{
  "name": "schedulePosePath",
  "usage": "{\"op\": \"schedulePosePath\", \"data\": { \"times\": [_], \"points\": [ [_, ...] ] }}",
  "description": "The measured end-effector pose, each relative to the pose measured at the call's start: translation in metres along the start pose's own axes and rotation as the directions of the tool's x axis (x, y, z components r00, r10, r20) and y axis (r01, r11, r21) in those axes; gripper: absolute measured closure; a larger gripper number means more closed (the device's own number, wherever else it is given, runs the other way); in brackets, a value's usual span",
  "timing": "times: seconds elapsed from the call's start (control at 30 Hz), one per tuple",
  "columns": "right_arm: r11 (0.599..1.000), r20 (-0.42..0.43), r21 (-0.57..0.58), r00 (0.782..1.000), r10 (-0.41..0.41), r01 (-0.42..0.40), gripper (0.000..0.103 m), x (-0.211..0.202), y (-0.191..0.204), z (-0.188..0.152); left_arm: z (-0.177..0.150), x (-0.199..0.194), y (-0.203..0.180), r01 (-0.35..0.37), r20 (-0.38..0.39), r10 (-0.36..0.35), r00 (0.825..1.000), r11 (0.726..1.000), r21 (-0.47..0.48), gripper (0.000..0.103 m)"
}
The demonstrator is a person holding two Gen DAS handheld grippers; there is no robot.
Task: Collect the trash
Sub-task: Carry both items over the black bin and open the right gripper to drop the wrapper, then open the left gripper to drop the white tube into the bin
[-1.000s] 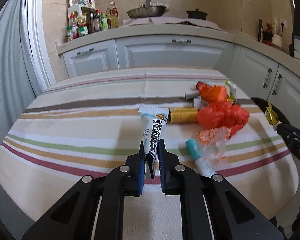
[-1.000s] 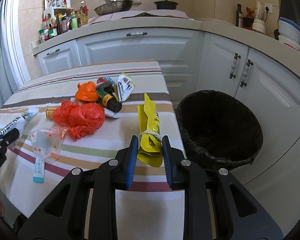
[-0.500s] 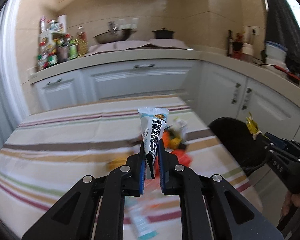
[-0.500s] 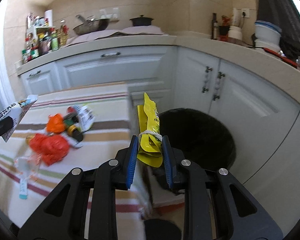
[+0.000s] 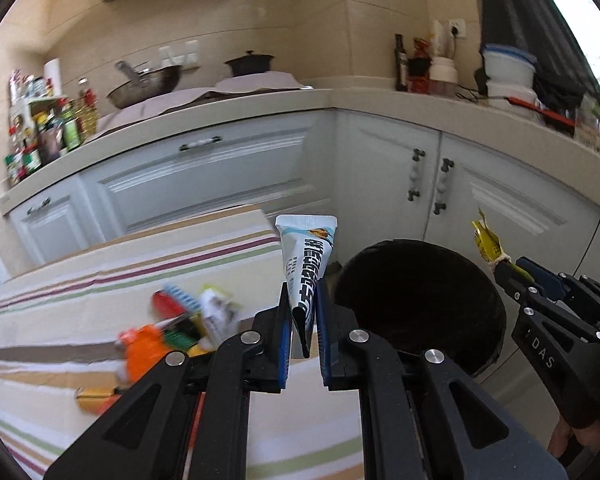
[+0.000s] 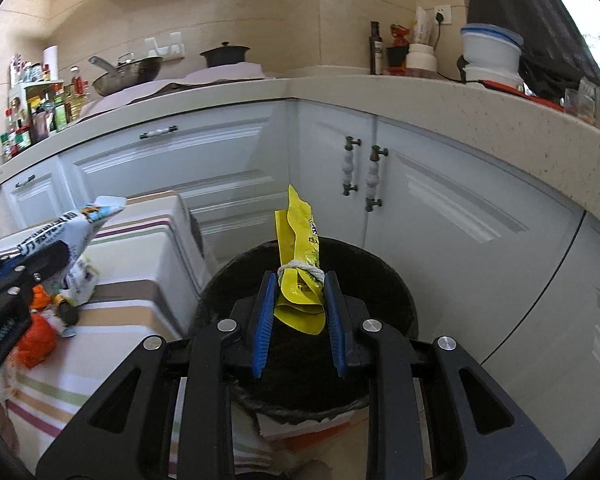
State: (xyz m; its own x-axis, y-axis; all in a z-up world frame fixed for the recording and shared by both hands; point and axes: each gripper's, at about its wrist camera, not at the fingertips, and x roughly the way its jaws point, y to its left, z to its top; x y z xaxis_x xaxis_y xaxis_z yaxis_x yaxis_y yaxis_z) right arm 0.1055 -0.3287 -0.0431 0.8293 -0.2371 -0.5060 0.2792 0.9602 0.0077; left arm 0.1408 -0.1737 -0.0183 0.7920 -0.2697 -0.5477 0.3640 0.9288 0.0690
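My left gripper (image 5: 302,312) is shut on a white toothpaste tube (image 5: 307,264) and holds it upright over the table's right edge, just left of the black-lined trash bin (image 5: 420,304). My right gripper (image 6: 299,300) is shut on a yellow wrapper tied with string (image 6: 300,264) and holds it directly above the bin (image 6: 380,280). The right gripper with the wrapper (image 5: 486,242) also shows in the left wrist view, and the tube (image 6: 64,232) in the right wrist view.
Loose trash (image 5: 172,328) lies on the striped tablecloth (image 5: 100,280): orange bags, bottles, wrappers. White cabinets (image 6: 440,208) stand close behind and right of the bin. The counter (image 5: 220,104) carries a wok, pot and bottles.
Both grippers have lifted off the table and swung right toward the bin, each still holding its item. The right gripper now hangs over the bin.
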Motion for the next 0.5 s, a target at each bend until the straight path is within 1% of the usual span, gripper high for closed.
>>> {"op": "schedulePosePath", "data": {
  "times": [0.27,0.43,0.5],
  "points": [
    [1.0,-0.025,0.024,1.0,-0.019,0.02,0.079,0.032,-0.026,0.001,0.01,0.045,-0.031,-0.003,-0.058,0.004,0.998,1.0,0.029,0.091],
    [0.999,-0.037,0.041,0.999,-0.031,0.032,0.08,0.055,-0.039,0.003,0.015,0.073,-0.05,-0.025,-0.077,0.03,0.997,0.998,0.057,0.091],
    [0.998,-0.053,0.043,0.998,-0.038,0.04,0.08,0.066,-0.042,0.002,0.016,0.084,-0.054,-0.008,-0.122,0.016,0.992,0.998,0.065,0.09]
  ]
}}
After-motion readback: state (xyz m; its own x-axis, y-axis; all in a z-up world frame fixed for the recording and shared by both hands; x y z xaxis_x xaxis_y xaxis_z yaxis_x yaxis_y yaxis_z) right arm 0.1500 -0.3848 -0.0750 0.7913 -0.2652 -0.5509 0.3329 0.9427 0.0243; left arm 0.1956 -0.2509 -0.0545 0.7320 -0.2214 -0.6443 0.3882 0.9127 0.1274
